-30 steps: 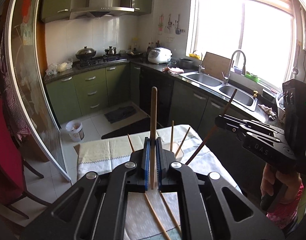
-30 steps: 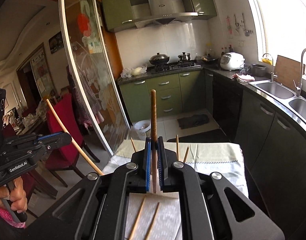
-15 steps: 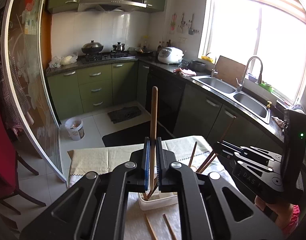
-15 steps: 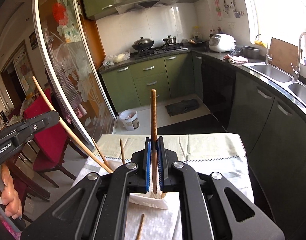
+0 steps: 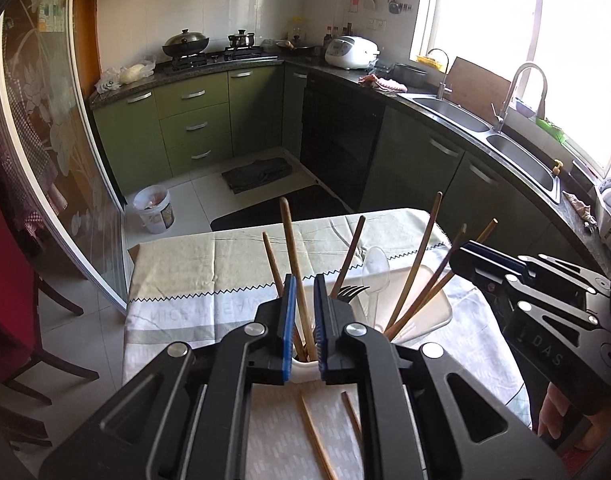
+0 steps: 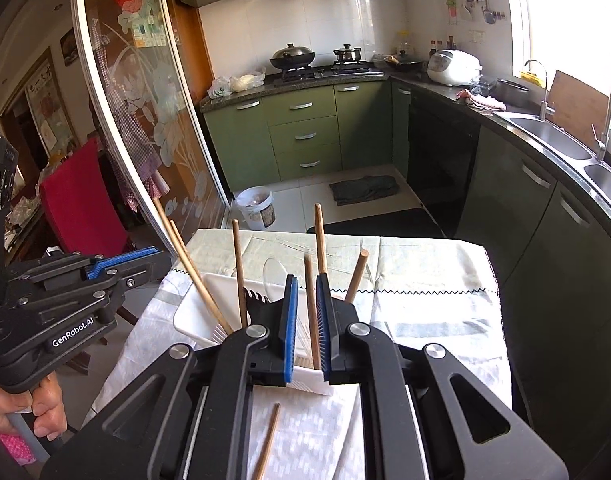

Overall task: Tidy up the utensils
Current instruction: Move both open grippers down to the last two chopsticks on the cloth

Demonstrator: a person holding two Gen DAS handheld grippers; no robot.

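Left gripper (image 5: 303, 280) and right gripper (image 6: 306, 280) angled down over the white utensil holder (image 5: 437, 300), jaws just eased narrowly apart.
Each has one chopstick standing loose between its pads, lower end in the holder, long axis near upright: left chopstick (image 5: 291, 248), right chopstick (image 6: 319, 236). Only the right view shows the left hand (image 6: 41, 408) on its handle. Only the left view shows two loose chopsticks (image 5: 313, 432) on the tablecloth (image 5: 177, 280).

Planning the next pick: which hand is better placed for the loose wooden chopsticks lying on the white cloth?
Probably left: two loose wooden chopsticks lie directly beneath the left gripper; the right gripper sees only one, off-centre.
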